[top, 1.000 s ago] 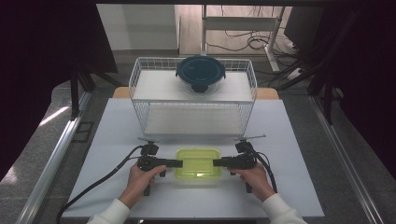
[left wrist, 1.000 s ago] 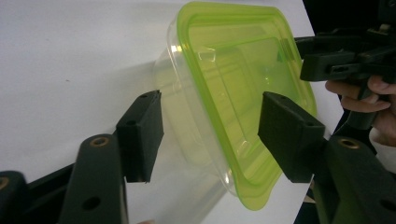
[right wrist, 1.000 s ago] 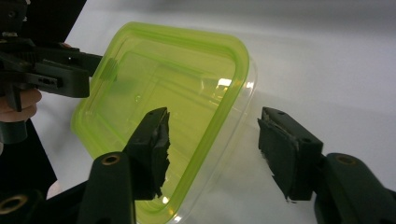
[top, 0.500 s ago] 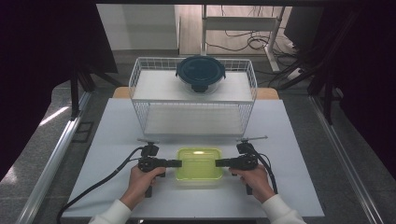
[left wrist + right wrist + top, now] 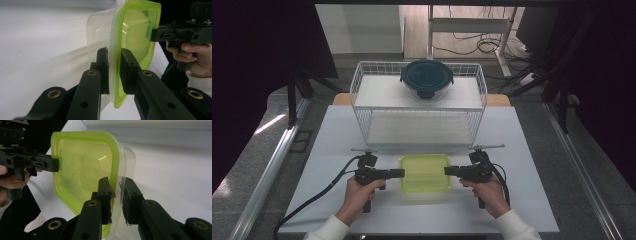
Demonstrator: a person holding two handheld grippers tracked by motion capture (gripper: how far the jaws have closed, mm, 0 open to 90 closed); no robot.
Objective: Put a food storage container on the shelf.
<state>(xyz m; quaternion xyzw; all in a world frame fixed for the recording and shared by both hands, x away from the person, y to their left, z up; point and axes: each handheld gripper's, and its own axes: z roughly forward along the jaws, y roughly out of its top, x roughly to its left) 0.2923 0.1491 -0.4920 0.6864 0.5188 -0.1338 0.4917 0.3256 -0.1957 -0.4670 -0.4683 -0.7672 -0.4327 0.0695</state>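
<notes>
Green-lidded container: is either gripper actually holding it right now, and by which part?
Both are. The left gripper clamps the green-lidded container by its lid rim on one side; the right gripper clamps the rim on the opposite side.

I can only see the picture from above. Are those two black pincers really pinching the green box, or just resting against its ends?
Observer: Pinching. In the left gripper view, the left gripper has one pad on top of the green lid and one under its rim; its jaws have just been closing.
Visitor: And the other pincer?
Observer: The right gripper clamps the opposite rim the same way, shut on it.
Visitor: Anything inside?
Observer: From the side, the clear tub under the lid looks empty.
</notes>
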